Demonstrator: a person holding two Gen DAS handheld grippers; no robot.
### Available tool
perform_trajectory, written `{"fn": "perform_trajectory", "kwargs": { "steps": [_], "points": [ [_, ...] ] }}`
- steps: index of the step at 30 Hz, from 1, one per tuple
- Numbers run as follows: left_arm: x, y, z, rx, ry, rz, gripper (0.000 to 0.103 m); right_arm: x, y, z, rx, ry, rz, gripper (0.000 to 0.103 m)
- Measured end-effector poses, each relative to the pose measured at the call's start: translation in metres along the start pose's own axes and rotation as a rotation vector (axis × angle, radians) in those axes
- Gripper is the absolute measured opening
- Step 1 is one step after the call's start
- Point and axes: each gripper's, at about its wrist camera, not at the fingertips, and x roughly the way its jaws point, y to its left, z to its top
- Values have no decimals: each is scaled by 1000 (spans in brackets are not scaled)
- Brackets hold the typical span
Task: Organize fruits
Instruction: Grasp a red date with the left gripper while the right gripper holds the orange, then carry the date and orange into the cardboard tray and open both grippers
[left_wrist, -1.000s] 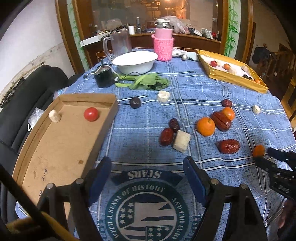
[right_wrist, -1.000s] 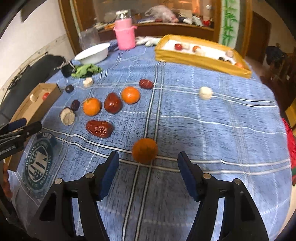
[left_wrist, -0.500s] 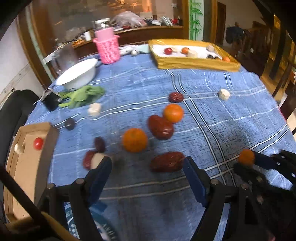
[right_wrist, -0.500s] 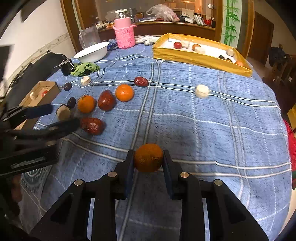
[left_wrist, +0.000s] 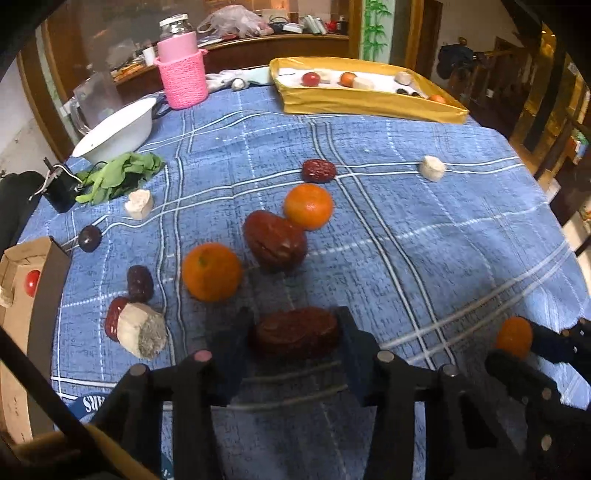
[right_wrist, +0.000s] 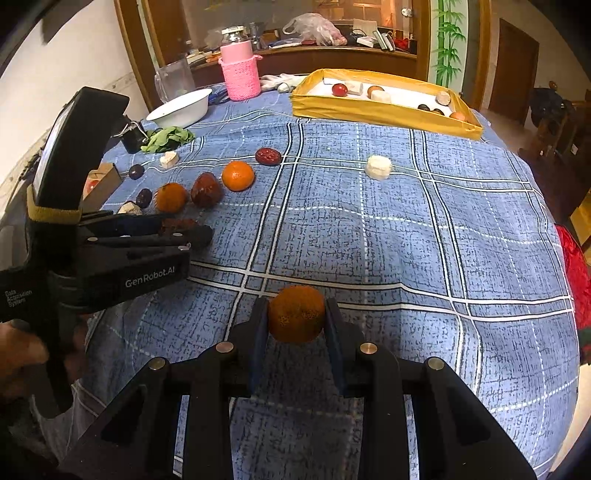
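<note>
My left gripper (left_wrist: 295, 338) is shut on a dark red date (left_wrist: 297, 332) low over the blue tablecloth; it also shows in the right wrist view (right_wrist: 184, 229). My right gripper (right_wrist: 295, 317) is shut on a small orange (right_wrist: 296, 314), held just above the cloth; it also shows in the left wrist view (left_wrist: 513, 338). Two more oranges (left_wrist: 211, 271) (left_wrist: 308, 206), a large date (left_wrist: 275, 240), smaller dates (left_wrist: 319, 170) (left_wrist: 139, 282) and white chunks (left_wrist: 432, 168) (left_wrist: 142, 330) lie on the cloth.
A yellow tray (right_wrist: 384, 110) holding several fruits stands at the far right. A cardboard box (left_wrist: 22, 295) with a red fruit is at the left edge. A white bowl (left_wrist: 118, 129), a pink basket (left_wrist: 183, 79), green leaves (left_wrist: 122, 173) and a dark plum (left_wrist: 89, 238) lie at the back left.
My left gripper swung right from the cardboard box and closed on the dark red date. My right gripper closed on the small orange and lifted it slightly.
</note>
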Motion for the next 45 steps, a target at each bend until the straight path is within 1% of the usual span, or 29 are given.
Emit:
{"fn": "perform_trajectory", "kwargs": {
  "steps": [3,8,15,20,29,30,36,42,45],
  "points": [
    [-17,6,-6,-11,-19,-44,48,-5,2,-2,-4,-8,-9,29],
    [-52,22,-17,-28,-59,-74,48,-21,8,-7,1,-32,-20,28],
    [-89,60,-33,-69,-108,-74,48,-46,31,-8,5,-74,-32,28],
    [-102,100,-42,-122,-130,-52,48,-45,63,-2,-21,-72,-21,28],
    [-121,194,-66,-237,-151,27,48,-21,158,24,-128,-55,74,28],
    [-123,206,-68,-250,-154,37,48,-17,175,29,-144,-54,92,28],
    [-129,271,-77,-315,-162,101,48,3,243,55,-215,-45,169,28],
    [-115,331,-74,-349,-147,163,48,33,311,86,-274,-29,237,28],
    [-98,353,-71,-356,-121,182,48,52,333,96,-275,-6,258,28]
  ]
}}
